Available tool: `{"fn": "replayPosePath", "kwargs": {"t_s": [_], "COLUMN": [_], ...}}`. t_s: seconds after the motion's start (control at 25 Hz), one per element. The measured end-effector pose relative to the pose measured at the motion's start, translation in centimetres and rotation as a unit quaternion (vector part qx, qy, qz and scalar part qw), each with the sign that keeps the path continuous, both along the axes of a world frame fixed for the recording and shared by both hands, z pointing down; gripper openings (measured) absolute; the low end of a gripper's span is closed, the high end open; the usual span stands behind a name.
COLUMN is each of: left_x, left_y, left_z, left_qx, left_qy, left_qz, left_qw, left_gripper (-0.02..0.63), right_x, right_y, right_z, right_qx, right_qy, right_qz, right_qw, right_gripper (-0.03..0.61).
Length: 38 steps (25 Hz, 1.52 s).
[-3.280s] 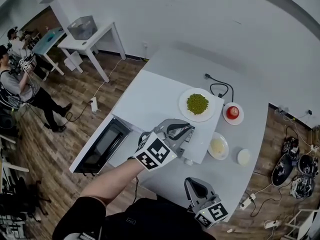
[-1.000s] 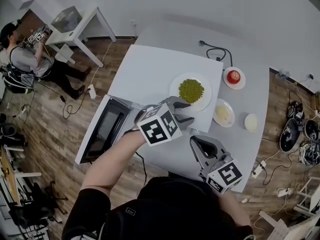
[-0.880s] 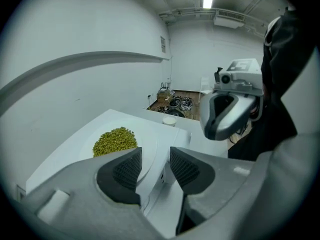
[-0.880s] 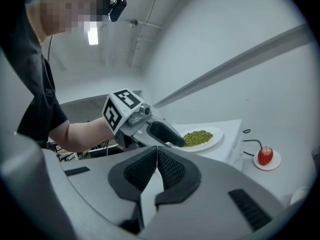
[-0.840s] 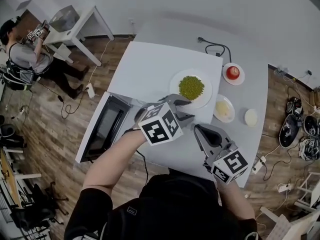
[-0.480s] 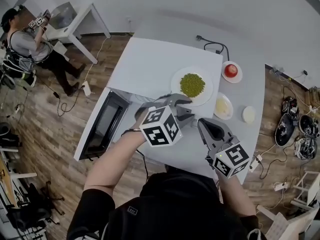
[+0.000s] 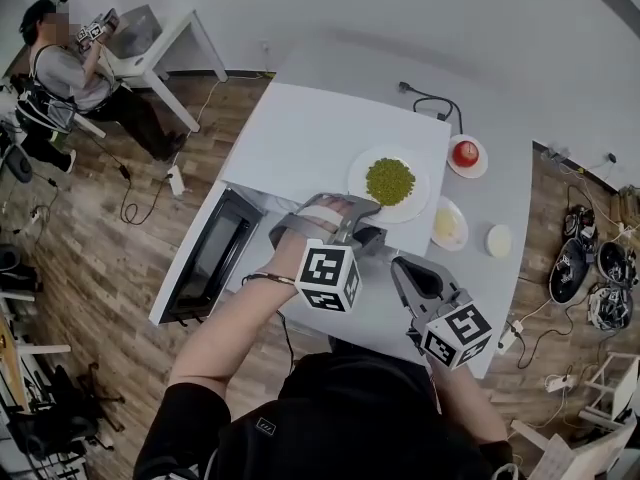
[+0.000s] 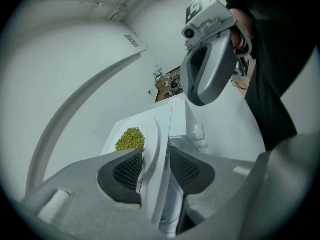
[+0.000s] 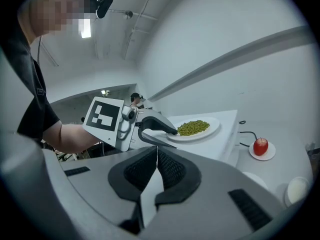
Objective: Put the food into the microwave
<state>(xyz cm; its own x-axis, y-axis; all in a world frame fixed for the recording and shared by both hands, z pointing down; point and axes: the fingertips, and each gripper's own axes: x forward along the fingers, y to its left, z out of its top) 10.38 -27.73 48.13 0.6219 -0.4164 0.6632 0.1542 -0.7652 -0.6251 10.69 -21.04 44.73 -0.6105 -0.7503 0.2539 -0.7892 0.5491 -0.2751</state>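
Observation:
A white plate [image 7: 408, 206] heaped with green peas [image 7: 390, 181] rests on top of the white microwave [image 7: 290, 143], whose dark-windowed door [image 7: 215, 258] faces left. My left gripper [image 7: 362, 220] is shut on the plate's near rim [image 8: 156, 151]. In the left gripper view the rim runs edge-on between the pads, with the peas [image 8: 131, 139] beyond it. My right gripper [image 7: 398, 263] hovers just right of the left one, jaws shut and empty. Its own view shows the left gripper [image 9: 161, 129] biting the plate [image 9: 212, 125].
To the microwave's right, the grey table [image 7: 500, 188] carries an apple on a saucer [image 7: 465, 154], a plate of pale food [image 7: 447, 224] and a small white dish [image 7: 498, 239]. A black cable [image 7: 430, 103] lies at the back. A person [image 7: 60, 68] sits far left.
My left gripper has rolled on the plate's rim, so its marker cube has swung lower. The plate has stayed on the microwave. The right gripper has hardly shifted.

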Motion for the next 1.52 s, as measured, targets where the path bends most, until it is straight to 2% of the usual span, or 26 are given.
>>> {"fn": "replayPosePath", "kwargs": {"t_s": [0.16,0.36,0.6,0.8,0.92,1.0,1.16,1.2,1.28,1.52], "left_x": [0.0,-0.2,-0.9,0.1,0.4,0.5,0.4,0.4,0.3,-0.4], "left_y": [0.1,1.2,2.6,1.5,1.6,1.7,1.7,1.7,1.7,2.0], "left_z": [0.0,-0.2,-0.2,-0.5,-0.2,-0.2,-0.7,-0.9,-1.3,-3.9], "left_qx": [0.018,0.004,0.009,0.063,0.074,0.082,0.103,0.112,0.131,0.175], "left_qy": [-0.006,-0.003,-0.024,-0.027,-0.030,-0.028,-0.027,-0.026,-0.023,0.006], "left_qz": [0.003,0.008,0.016,0.015,0.015,0.013,0.009,0.008,0.004,-0.008], "left_qw": [0.9998,1.0000,0.9995,0.9976,0.9967,0.9962,0.9943,0.9933,0.9912,0.9845], "left_gripper": [0.164,0.164,0.164,0.163,0.158,0.098,0.081,0.055,0.044,0.020], "right_x": [0.0,0.0,-1.1,-2.0,-2.0,-1.7,-1.3,-1.3,-1.5,-2.7], "right_y": [0.3,0.5,1.0,1.6,2.0,2.2,2.6,2.7,2.8,3.3], "right_z": [0.1,0.3,0.1,0.3,0.3,0.4,0.4,0.4,0.4,0.0], "right_qx": [-0.003,-0.009,-0.007,-0.012,-0.011,-0.011,-0.013,-0.013,-0.010,-0.003], "right_qy": [-0.003,-0.006,-0.005,-0.001,0.002,0.004,0.006,0.007,0.010,0.015], "right_qz": [0.001,0.001,-0.011,-0.023,-0.024,-0.021,-0.016,-0.015,-0.017,-0.030], "right_qw": [1.000,1.000,1.000,1.000,1.000,1.000,1.000,1.000,1.000,0.999], "right_gripper": [0.015,0.015,0.015,0.015,0.015,0.015,0.015,0.015,0.015,0.015]}}
